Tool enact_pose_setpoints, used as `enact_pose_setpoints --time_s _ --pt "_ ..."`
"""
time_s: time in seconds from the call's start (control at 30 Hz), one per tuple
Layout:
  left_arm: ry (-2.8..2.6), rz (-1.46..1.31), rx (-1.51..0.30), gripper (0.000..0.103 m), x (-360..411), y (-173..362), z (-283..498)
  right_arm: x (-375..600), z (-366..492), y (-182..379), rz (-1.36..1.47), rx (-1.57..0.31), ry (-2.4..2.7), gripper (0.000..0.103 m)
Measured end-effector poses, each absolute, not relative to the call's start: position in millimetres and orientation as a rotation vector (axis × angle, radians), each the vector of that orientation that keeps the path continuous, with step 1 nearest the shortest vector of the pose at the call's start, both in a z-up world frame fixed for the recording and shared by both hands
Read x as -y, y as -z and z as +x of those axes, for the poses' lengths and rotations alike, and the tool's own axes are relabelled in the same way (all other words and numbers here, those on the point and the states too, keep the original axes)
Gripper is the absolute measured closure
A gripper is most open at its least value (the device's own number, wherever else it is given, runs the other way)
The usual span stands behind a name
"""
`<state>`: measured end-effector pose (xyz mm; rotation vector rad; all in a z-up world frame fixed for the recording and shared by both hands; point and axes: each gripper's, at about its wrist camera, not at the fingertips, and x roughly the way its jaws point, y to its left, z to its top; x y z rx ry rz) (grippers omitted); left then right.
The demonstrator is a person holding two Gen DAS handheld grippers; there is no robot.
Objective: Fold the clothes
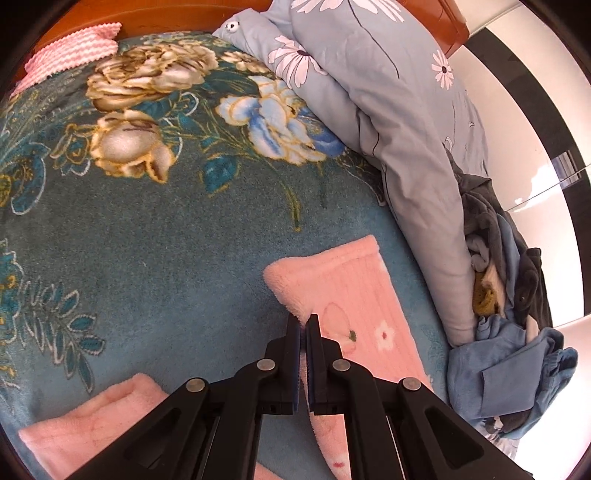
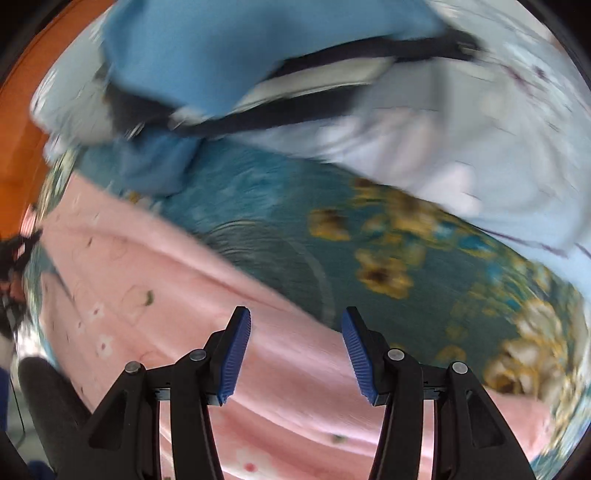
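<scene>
While my left hand-held gripper (image 1: 303,320) points down at the bed, its jaws are pinched tight on the edge of the pink fleece garment (image 1: 351,295), just below the garment's fluffy upper corner. The pink fleece garment lies on the teal floral blanket (image 1: 147,229), which I take as my landmark: the fleece runs across the blanket's near part, with one long strip stretching away from my left hand-held gripper and another fold of the same pink showing low on the blanket's near left side. Small white flowers and a pale fruit outline are printed on the fleece beside my grip.

My right hand-held gripper (image 2: 296,321) hangs over the same pink fleece garment with its blue pads (image 2: 236,354) standing well apart and nothing between them; the fleece spreads under it, but I cannot tell whether the fingertips touch the cloth, since that view is blurred.

Along the blanket's far right edge lies a rolled grey-blue duvet (image 1: 388,129) with white daisies. Past the duvet's near end, at the blanket's right corner, sits a heap of other clothes (image 1: 509,332), dark grey and blue. At the blanket's far left corner a pink ribbed cloth (image 1: 74,48) rests against the wooden bed frame (image 1: 166,14).
</scene>
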<state>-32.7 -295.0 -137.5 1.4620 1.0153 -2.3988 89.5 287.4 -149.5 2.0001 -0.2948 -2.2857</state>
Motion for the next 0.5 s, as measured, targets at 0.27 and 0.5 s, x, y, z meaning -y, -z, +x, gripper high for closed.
enact_pose_setpoints --time_s 0.27,0.5 --pt "2.398 1.480 -0.984 0.100 290 131 -30 -254 59 173 2.021 0.138 2.203 0.069" --pt "2.419 1.462 -0.971 0.100 287 126 -30 -249 40 131 1.898 0.003 2.379 0.100"
